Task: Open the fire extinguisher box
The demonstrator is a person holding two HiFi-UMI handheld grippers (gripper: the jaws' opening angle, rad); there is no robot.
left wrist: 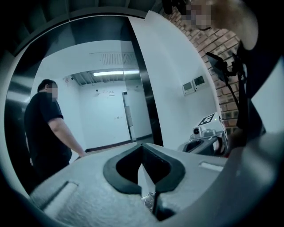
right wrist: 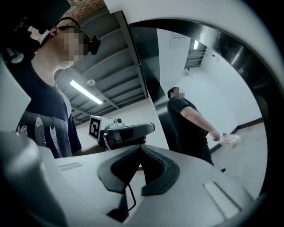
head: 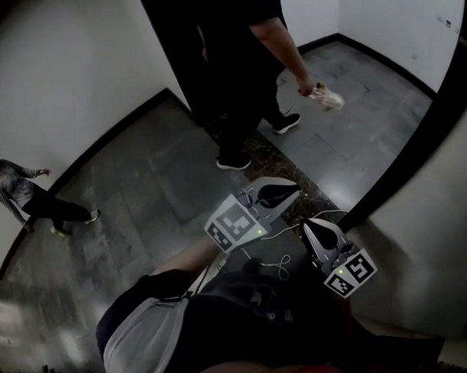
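Bystander in grey [head: 18, 184]: head view only.

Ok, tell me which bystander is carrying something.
The person in black, top centre, a pale bundle in hand; the one in grey seems empty-handed.

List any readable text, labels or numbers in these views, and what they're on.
No readable text in any view.
Marker on left gripper: black-and-white square pattern, no letters.
Marker on right gripper: same.
Wall panels: too small to read.
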